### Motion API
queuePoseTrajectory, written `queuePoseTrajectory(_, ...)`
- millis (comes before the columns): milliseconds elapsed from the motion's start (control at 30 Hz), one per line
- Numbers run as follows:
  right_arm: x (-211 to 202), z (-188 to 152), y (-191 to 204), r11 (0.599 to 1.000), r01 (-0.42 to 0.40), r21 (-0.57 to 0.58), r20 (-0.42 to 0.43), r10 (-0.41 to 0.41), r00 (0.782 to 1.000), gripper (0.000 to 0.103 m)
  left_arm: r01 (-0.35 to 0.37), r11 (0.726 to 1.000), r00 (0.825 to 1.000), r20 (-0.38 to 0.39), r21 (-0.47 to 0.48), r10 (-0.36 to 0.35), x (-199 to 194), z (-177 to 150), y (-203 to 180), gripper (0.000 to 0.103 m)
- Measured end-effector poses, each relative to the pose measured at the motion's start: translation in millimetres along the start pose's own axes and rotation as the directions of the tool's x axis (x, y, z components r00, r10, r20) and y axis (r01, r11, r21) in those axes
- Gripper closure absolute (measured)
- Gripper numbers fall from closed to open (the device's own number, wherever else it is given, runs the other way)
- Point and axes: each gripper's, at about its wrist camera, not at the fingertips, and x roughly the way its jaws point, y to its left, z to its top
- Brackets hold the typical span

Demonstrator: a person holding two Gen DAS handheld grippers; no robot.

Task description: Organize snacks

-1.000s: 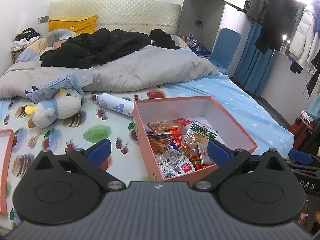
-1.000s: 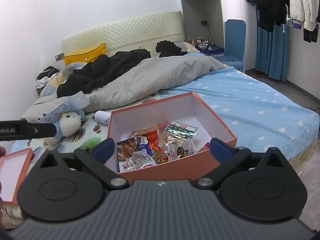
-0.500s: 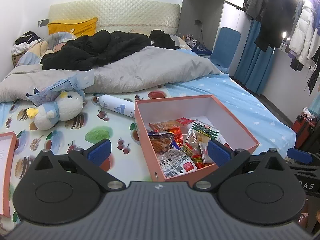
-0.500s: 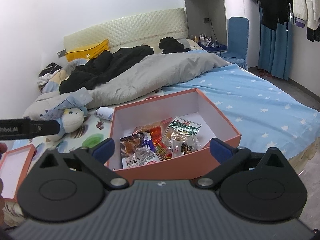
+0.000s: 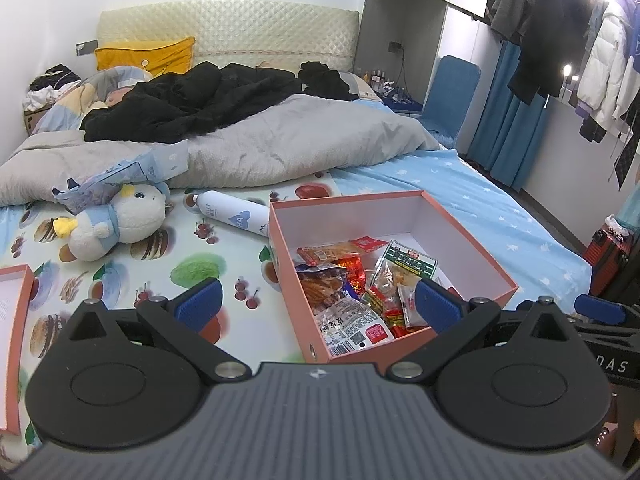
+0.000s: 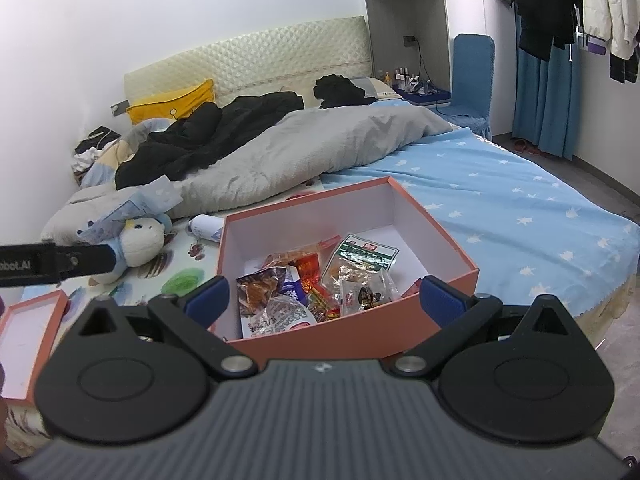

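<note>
Bed [image 5: 460, 184]: it carries your open orange box [image 5: 472, 236].
Box: snack packets [image 5: 352, 280] lie piled in its near corner.
Lid [image 6: 24, 344]: lying off to your left.
Left gripper [image 5: 316, 300]: your jaws stand apart, empty.
Right gripper [image 6: 324, 294]: likewise apart, empty.

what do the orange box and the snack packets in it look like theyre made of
Orange box: likely rigid cardboard, matte orange outside, white inside; thin straight walls with crisp folded corners.
Snack packets: thin plastic film, glossy; they crinkle and catch glare, and some are clear enough to show the food.
</note>
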Motion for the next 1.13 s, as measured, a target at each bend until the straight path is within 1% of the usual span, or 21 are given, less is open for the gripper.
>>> queuePoseTrajectory(1133,-3.0,1.8,2.8,1.000,-0.012,-0.001,0.002,0.012,1.000,0.000,-0.002,1.000,1.000,-0.006,-0.010,0.002,-2.1,-1.2,2.8,0.000)
